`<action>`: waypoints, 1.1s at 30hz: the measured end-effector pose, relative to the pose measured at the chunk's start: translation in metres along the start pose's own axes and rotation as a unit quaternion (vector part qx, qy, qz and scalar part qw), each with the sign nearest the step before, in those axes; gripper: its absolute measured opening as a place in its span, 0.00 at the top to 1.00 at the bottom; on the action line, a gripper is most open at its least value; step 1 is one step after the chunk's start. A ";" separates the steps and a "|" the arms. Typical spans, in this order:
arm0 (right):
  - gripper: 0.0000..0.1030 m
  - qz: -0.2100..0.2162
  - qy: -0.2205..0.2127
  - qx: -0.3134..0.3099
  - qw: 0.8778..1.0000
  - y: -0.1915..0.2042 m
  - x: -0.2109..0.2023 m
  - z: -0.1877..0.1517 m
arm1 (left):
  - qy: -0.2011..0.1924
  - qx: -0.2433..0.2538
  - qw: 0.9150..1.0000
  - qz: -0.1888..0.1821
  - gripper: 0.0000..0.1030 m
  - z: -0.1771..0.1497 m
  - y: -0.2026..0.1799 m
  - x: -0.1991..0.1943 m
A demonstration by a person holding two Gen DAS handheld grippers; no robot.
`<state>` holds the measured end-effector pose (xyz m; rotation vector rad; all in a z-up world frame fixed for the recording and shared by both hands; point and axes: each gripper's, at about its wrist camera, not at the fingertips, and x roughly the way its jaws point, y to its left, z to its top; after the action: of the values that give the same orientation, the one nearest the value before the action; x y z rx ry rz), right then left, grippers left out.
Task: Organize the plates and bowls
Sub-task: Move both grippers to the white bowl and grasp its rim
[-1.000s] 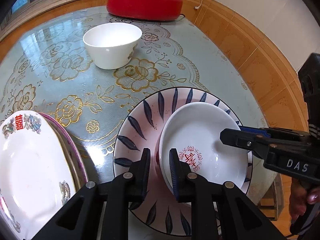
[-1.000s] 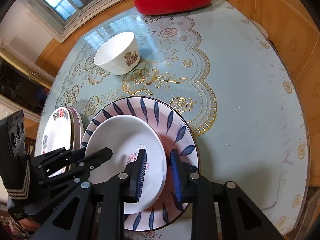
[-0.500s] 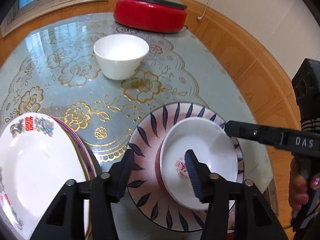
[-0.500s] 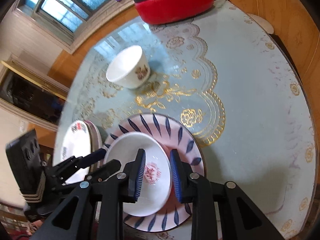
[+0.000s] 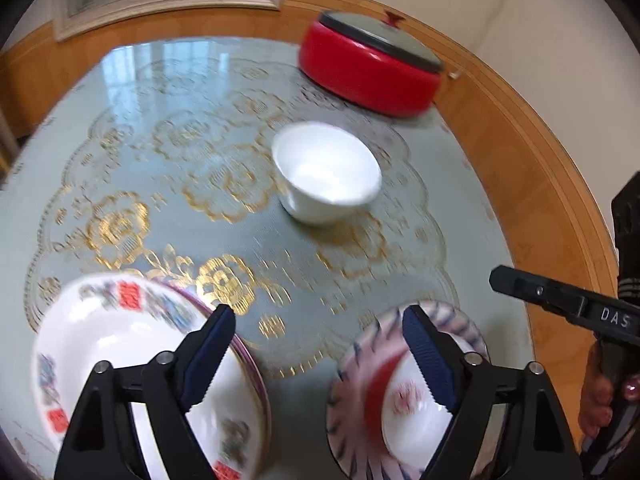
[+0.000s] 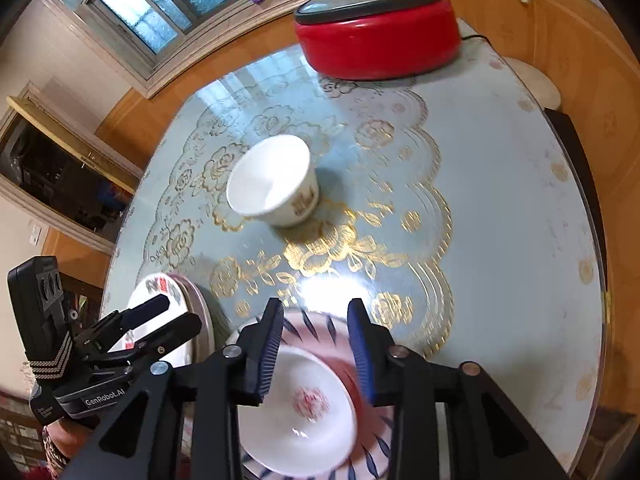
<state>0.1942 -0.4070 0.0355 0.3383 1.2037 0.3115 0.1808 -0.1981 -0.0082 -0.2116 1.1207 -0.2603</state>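
A small white dish with a red mark lies on a pink plate with blue leaf strokes at the near table edge. My left gripper hangs above the table between that plate and a stack of plates with red characters. Its jaws are opening wide with nothing between them. My right gripper hovers over the pink plate's far rim, jaws opening, pads clear of the dish. A white bowl stands upright mid-table.
A red electric pot with a dark lid sits at the far edge of the round table under a blue cloth with gold flowers. A wooden-panelled wall and a window lie beyond. A hand holds the right gripper.
Both grippers let go of the small dish's rim, rose and drew back from it. The left jaws spread wide, the right ones a little. The left view swung toward the plate stack.
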 end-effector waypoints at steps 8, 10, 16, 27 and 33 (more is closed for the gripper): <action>0.68 -0.011 0.007 -0.003 1.000 0.013 0.028 0.061 | -0.021 -0.021 0.999 0.021 0.16 0.049 0.014 0.008; 0.67 -0.015 0.013 -0.004 1.000 0.015 0.040 0.073 | -0.021 -0.028 0.999 0.025 0.16 0.058 0.019 0.013; 0.68 -0.023 0.031 0.004 0.999 0.012 0.083 0.102 | 0.001 -0.033 0.998 0.047 0.16 0.082 0.023 0.040; 0.79 -0.025 0.082 0.006 0.996 0.002 0.146 0.122 | 0.035 -0.026 0.997 0.065 0.40 0.102 0.023 0.092; 0.80 -0.016 0.079 -0.015 0.997 0.002 0.151 0.121 | 0.049 -0.025 0.997 0.062 0.51 0.106 0.023 0.111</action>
<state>0.3577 -0.3540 -0.0530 0.2718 1.3577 0.3324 0.3246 -0.2069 -0.0654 -0.1744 1.2330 -0.1344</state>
